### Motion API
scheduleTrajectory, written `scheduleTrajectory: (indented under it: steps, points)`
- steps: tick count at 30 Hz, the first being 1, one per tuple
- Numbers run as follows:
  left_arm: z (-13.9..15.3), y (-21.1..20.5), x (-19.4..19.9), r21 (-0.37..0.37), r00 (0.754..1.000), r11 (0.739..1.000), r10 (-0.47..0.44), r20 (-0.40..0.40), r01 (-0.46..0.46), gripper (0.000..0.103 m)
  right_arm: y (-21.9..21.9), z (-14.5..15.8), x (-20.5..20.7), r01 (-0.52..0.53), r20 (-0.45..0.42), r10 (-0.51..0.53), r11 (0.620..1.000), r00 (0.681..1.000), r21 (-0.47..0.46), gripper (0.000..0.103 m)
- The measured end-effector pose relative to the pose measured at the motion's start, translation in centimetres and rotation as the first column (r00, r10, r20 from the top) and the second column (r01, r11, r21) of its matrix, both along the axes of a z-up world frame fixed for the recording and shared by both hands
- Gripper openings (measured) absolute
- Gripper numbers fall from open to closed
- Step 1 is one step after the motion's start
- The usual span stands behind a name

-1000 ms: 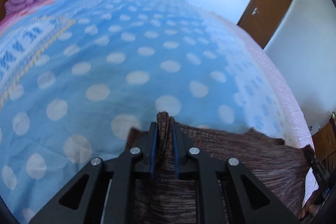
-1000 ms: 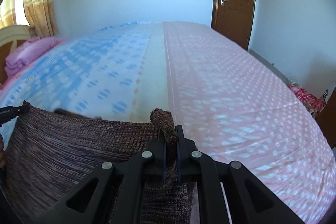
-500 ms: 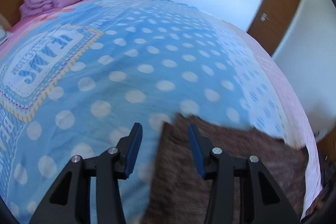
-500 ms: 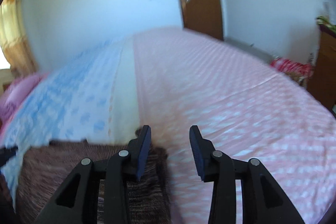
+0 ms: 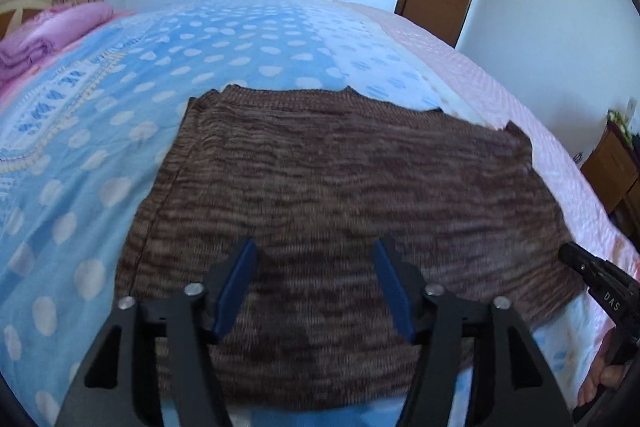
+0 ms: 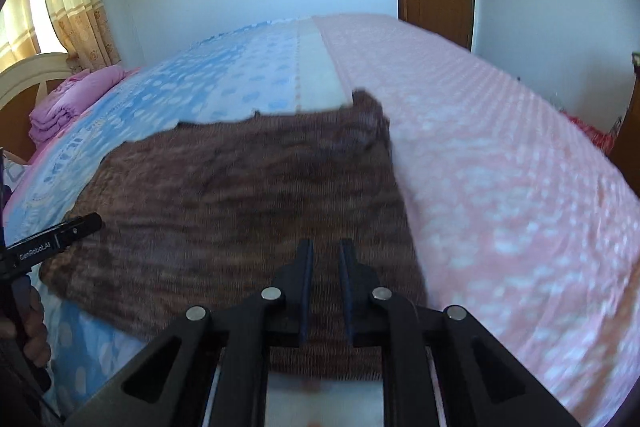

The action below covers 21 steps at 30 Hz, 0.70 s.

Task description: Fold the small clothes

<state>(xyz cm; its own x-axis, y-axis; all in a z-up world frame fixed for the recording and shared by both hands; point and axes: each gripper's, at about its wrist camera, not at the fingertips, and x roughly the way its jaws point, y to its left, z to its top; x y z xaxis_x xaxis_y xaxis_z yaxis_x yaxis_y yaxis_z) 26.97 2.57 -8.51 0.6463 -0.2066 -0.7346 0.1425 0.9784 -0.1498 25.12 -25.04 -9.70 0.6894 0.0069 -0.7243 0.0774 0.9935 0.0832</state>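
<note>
Brown knit garment (image 5: 340, 195) lies flat on the bed (image 5: 200, 59), long axis crosswise, ahead of both grippers. Left gripper (image 5: 314, 287) has just been opening, nothing between; right gripper (image 6: 325, 281) has just been closing, nearly clenched, empty.

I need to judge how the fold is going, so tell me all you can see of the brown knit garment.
The brown knit garment is a mottled dark and light brown, thick-looking knit with a ribbed band along its far edge. It lies spread flat as a rough rectangle on the bed, across the blue dotted part and onto the pink part. Its far right corner is slightly rumpled. Neither gripper holds it: the left gripper stands open over it, and the right gripper, jaws nearly closed, has nothing between them.
</note>
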Motion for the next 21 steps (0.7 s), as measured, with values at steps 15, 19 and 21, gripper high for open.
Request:
scheduleTrajectory:
  steps: [15,19,21]
  points:
    - [-1.6,0.3,-1.3,-0.031,0.999,0.999,-0.024,0.034,0.025,0.093,-3.4,2.8,-0.3,0.053,0.042,-0.057,0.995,0.998,0.088,0.013]
    - [-1.6,0.7,-1.5,-0.066,0.999,0.998,-0.017,0.045,0.020,0.093,-6.0,3.5,4.6,0.119,0.073,-0.129,0.985,0.989,0.125,0.025]
    - [-1.6,1.0,-1.5,-0.092,0.999,0.995,-0.018,0.048,0.022,0.093,-6.2,2.2,6.2,0.134,0.020,-0.138,0.983,0.990,0.124,0.038]
